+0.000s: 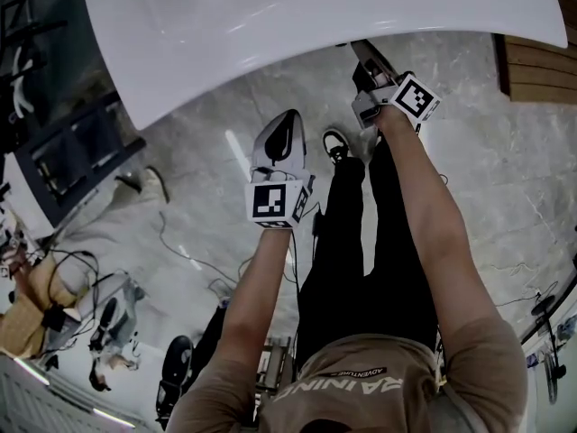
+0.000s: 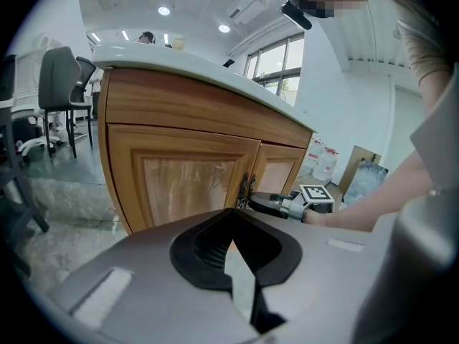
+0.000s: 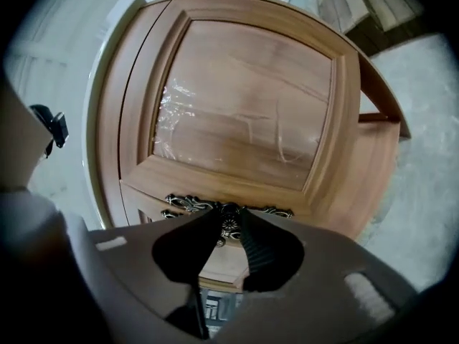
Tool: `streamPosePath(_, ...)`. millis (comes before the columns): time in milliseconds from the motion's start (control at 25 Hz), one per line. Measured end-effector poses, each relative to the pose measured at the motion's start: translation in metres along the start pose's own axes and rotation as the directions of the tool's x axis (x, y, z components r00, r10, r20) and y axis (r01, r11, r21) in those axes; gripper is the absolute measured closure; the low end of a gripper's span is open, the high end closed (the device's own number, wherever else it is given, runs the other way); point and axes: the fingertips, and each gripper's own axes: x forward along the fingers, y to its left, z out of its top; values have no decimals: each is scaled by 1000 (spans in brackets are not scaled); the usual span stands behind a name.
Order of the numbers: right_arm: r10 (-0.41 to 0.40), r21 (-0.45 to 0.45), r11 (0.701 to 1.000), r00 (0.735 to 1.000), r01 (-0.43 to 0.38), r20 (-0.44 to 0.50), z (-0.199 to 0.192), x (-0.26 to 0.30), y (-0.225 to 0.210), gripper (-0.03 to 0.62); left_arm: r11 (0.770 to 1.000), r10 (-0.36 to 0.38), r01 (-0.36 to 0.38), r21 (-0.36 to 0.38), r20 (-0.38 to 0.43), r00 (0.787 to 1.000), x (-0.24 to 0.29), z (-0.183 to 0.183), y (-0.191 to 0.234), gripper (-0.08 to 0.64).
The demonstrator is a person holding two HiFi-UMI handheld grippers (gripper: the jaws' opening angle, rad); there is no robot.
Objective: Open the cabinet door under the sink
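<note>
cabinet door (image 3: 244,106) is gripped by its ornate handle (image 3: 229,229): the right gripper (image 3: 230,219) is pinched narrow on the knob, seemingly to pull. the left gripper (image 2: 231,241), jaws together and empty, hangs back clear of the swing. the door stands beneath the white sink counter (image 1: 315,25).

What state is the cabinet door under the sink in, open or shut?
Shut, it seems. No gap shows around the cabinet door, and the right gripper has its jaws closed on the handle.
</note>
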Motion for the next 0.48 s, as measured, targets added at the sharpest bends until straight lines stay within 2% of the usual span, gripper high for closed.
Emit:
streamPosePath(80, 42, 50, 998, 999, -43, 23, 0, -2, 3, 503, 1000, -11, 11, 3, -4, 1000, 1, 0, -4, 543)
streamPosePath(160, 70, 52, 996, 997, -72, 28, 0, 0, 5, 503, 1000, -20, 20, 8, -8, 1000, 3, 0, -4, 543)
streamPosePath(320, 38, -3, 999, 999, -38, -14, 0, -2, 0, 506, 999, -32, 32, 23, -16, 999, 10, -1, -8, 543)
streamPosePath(480, 57, 31, 998, 998, -57, -19, -2, -10, -1, 506, 999, -39, 40, 28, -24, 999, 13, -2, -10, 543)
